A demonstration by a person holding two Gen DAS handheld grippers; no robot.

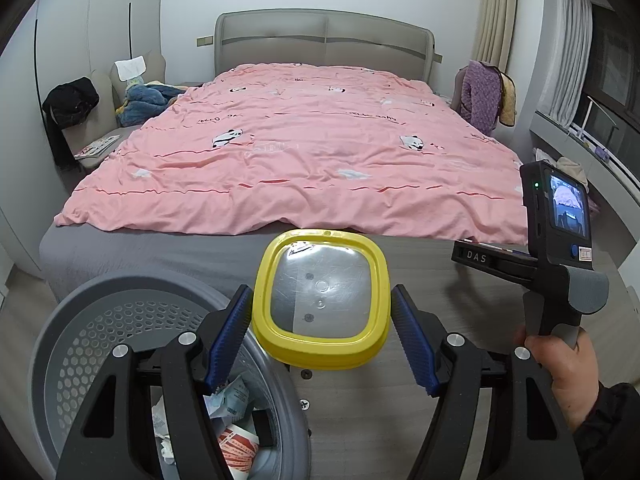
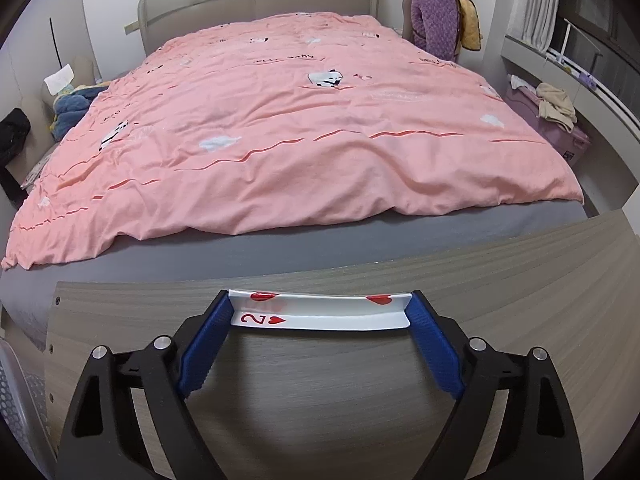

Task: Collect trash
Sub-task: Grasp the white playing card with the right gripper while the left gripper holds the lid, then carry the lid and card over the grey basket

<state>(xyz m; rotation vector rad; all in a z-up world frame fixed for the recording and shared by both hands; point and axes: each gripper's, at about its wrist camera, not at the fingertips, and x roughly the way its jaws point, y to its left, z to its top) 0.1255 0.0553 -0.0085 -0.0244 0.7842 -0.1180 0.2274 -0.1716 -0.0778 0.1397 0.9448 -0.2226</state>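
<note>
One yellow container (image 1: 322, 300) with a clear face sits between the blue pads of the left gripper (image 1: 320, 336), the right pad seeming to stand slightly off it, so whether it is clamped cannot be told; its lower edge is cut off behind the grey basket (image 1: 80, 340). That one basket, beside the wooden table (image 1: 400, 420), holds crumpled paper scraps (image 1: 236, 436), partly hidden by the fingers. The right gripper (image 2: 320, 316) pinches one bent playing card (image 2: 320, 312), a two of hearts, above the table, near the pink-quilted bed (image 2: 280, 140).

Yellow-rimmed lid (image 1: 320, 300), pink panda-print duvet (image 1: 304, 152), blue fingers (image 2: 204, 344).
</note>
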